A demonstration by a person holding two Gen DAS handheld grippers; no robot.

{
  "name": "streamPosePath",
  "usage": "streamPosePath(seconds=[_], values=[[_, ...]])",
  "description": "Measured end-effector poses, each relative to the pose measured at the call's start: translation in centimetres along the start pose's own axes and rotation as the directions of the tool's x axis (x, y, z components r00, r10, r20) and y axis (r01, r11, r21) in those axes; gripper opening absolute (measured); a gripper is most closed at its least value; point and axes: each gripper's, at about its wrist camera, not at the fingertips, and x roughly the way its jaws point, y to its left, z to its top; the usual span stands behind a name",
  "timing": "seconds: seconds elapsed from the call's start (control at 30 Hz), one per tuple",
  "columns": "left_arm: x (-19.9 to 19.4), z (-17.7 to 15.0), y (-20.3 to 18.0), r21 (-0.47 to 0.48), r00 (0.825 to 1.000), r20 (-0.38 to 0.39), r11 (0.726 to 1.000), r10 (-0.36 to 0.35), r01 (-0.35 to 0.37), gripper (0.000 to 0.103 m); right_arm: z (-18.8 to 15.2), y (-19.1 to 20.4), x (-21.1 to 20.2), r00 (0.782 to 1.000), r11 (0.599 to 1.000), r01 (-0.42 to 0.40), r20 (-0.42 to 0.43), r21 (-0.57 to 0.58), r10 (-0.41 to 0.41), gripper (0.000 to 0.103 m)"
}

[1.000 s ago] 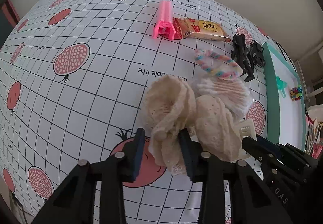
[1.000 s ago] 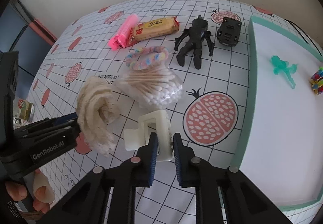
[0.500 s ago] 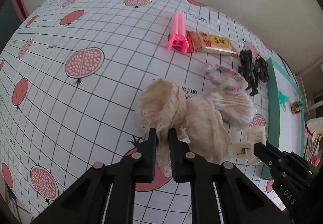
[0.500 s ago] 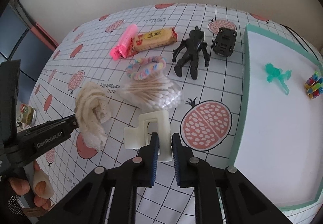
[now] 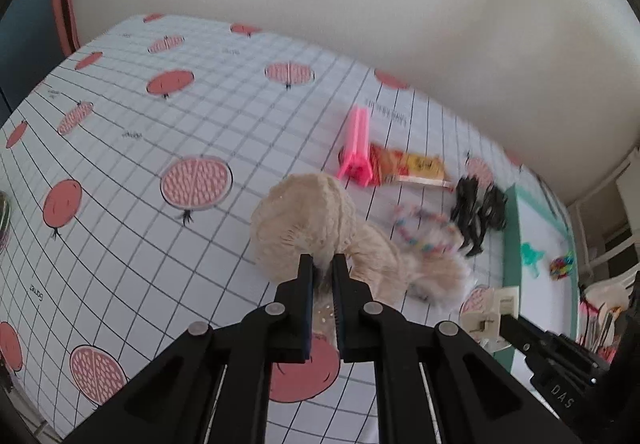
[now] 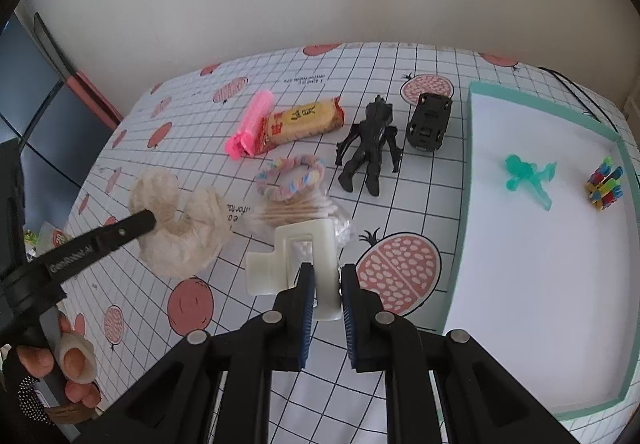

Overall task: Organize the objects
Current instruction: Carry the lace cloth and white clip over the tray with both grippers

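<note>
Left wrist view: left claw [image 5: 322, 268] clamped narrow on a fold of the cream lace cloth [image 5: 316, 219], which bunches in front of the fingers above the desk [image 5: 120, 179] (checked cover with pomegranate prints). Toward the far edge lie a pink clip [image 5: 356, 151] and, touching it, a snack bar [image 5: 408, 167]. Right of the cloth, blurred: a pastel braided ring [image 5: 424, 232], then two black toys, shapes unclear. At the right edge sits a teal-rimmed tray [image 5: 510, 244]. The cream hair clip [image 5: 486, 318] shows low right, in the other claw.

Right wrist view: right claw [image 6: 324, 280] closed on the cream hair clip [image 6: 298, 256], pads pressing one of its arms, clip clear of the desk [image 6: 420, 211]. Behind it, a bag of cotton swabs [image 6: 304, 211], with the braided ring [image 6: 290, 179] at its far side. A black figure [image 6: 370, 147] and a black toy car [image 6: 428, 119] lie near the tray [image 6: 460, 228], which holds a teal figure [image 6: 528, 175] and a multicoloured block toy [image 6: 604, 183]. Left claw [image 6: 150, 219] enters from the left, gripping the lace cloth [image 6: 180, 228]; a hand [image 6: 60, 368] is visible at the lower left.
</note>
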Motion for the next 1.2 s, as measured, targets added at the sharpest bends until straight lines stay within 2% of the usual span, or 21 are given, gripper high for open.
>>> streamPosePath(seconds=[0.2, 0.37, 0.63, 0.8, 1.07, 1.2], values=[[-2.1, 0.7, -0.2, -0.005, 0.995, 0.097, 1.000, -0.029, 0.030, 0.008, 0.2, -0.4, -0.7, 1.000, 1.000, -0.005, 0.019, 0.014, 0.005, 0.015], [-3.4, 1.1, -1.1, 0.016, 0.987, 0.150, 0.999, -0.049, 0.047, 0.008, 0.5, -0.8, -1.2, 0.999, 1.000, -0.008, 0.036, 0.029, 0.007, 0.015], [-2.9, 1.0, -3.4, 0.044, 0.989, 0.129, 0.996, -0.079, 0.074, 0.008, 0.9, -2.7, -1.8, 0.998, 0.997, 0.013, 0.055, 0.075, -0.017, 0.015], [-2.8, 0.6, -6.2, 0.098, 0.984, 0.129, 0.989, -0.124, 0.112, 0.008, 0.9, -5.7, -2.8, 0.992, 0.986, 0.089, 0.079, 0.141, -0.101, 0.015], [-2.6, -0.2, -10.7, 0.168, 0.973, 0.126, 0.971, -0.195, 0.173, 0.008, 0.9, -10.7, -5.0, 0.978, 0.962, 0.143, 0.116, 0.232, -0.173, 0.015], [-2.0, -0.7, -12.8, 0.170, 0.965, 0.106, 0.961, -0.240, 0.220, 0.008, 0.9, -12.7, -6.1, 0.960, 0.945, 0.215, 0.127, 0.247, -0.251, 0.015]])
